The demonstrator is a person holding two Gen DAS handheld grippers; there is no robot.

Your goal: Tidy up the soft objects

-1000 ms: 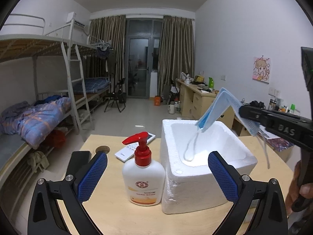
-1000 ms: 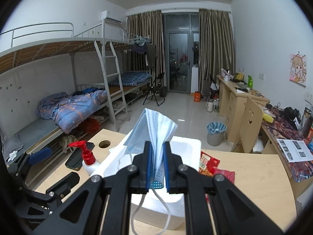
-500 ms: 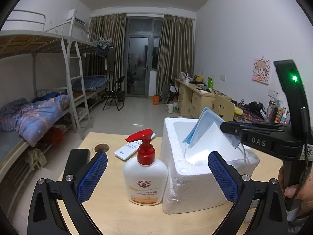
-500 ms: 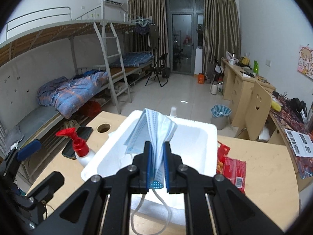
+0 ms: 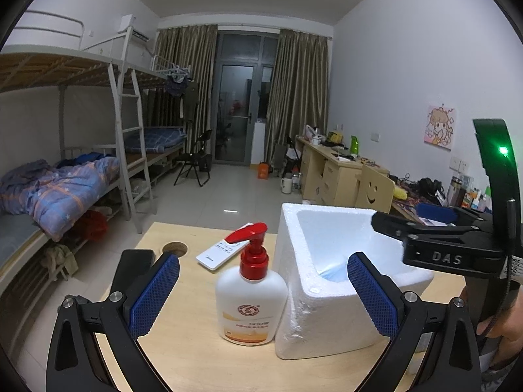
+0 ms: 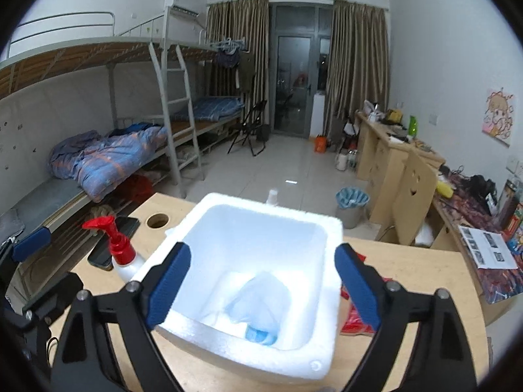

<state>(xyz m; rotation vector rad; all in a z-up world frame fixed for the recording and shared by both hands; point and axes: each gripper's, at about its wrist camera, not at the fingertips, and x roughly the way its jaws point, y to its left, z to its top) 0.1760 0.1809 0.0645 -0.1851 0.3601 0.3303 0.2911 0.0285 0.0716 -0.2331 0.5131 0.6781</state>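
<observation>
A blue face mask [image 6: 258,307] lies on the floor of the white foam box [image 6: 228,202]; from the left wrist view only a blue sliver of the mask [image 5: 333,275] shows inside the box [image 5: 313,320]. My right gripper [image 6: 261,281] hovers above the box's near side, its jaws opening wide with nothing between the pads. It also reaches in over the box from the right as a black arm [image 5: 434,245] in the left wrist view. My left gripper [image 5: 263,297] stands open in front of the box and a pump bottle.
A white pump bottle [image 5: 251,297] with a red head stands against the box's left wall. A white remote [image 5: 222,252], a black phone [image 6: 112,243] and a round cable hole [image 5: 175,248] lie on the wooden table. Red snack packets [image 6: 354,313] lie right of the box.
My right gripper opened and let go of the mask, which dropped into the foam box. The left gripper stayed where it was.
</observation>
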